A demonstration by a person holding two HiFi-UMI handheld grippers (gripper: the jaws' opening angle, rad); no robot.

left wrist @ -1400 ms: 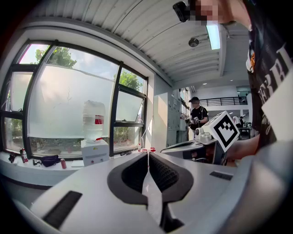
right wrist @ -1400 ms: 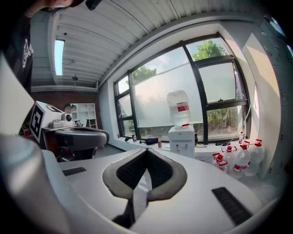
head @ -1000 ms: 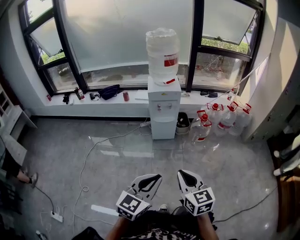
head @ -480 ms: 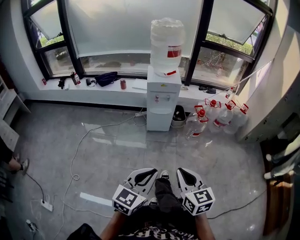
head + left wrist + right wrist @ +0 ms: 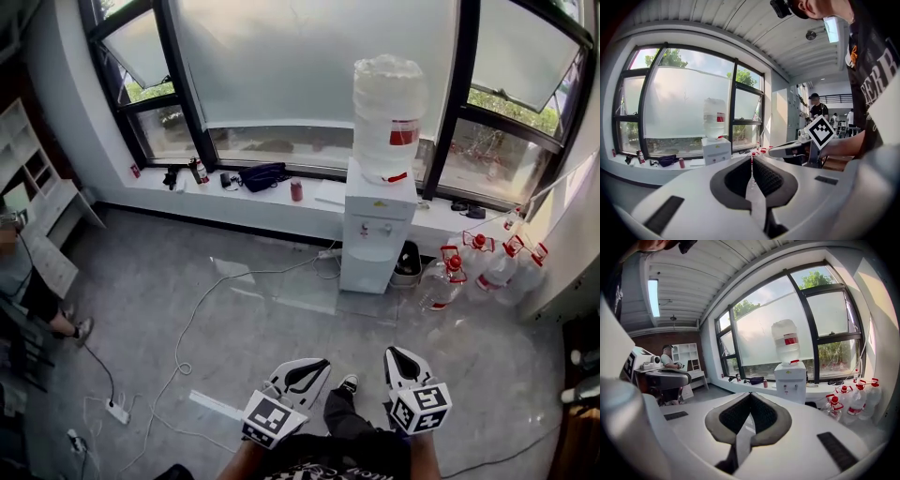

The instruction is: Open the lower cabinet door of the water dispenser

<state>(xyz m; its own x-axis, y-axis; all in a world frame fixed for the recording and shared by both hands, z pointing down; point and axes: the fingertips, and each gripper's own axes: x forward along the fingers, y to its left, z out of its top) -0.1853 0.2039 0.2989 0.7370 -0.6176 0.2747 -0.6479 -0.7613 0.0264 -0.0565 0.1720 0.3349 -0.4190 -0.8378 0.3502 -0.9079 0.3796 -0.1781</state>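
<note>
While both sets of jaws are pressed together on nothing, the head view shows the left gripper (image 5: 322,363) and right gripper (image 5: 390,352) side by side, with the white water dispenser (image 5: 380,230) well ahead of them against the window wall, its lower cabinet door (image 5: 366,273) closed. Red-capped water jugs (image 5: 478,265) stand on the floor to the dispenser's right, and a white cable (image 5: 211,314) trails across the tiles ahead of the left gripper. From the left gripper view, its tips (image 5: 751,161) meet, and the dispenser (image 5: 716,150) stands far ahead and left of them, its lower part hidden. From the right gripper view, the tips (image 5: 750,394) also meet, with the dispenser (image 5: 790,380) far ahead and to their right.
</note>
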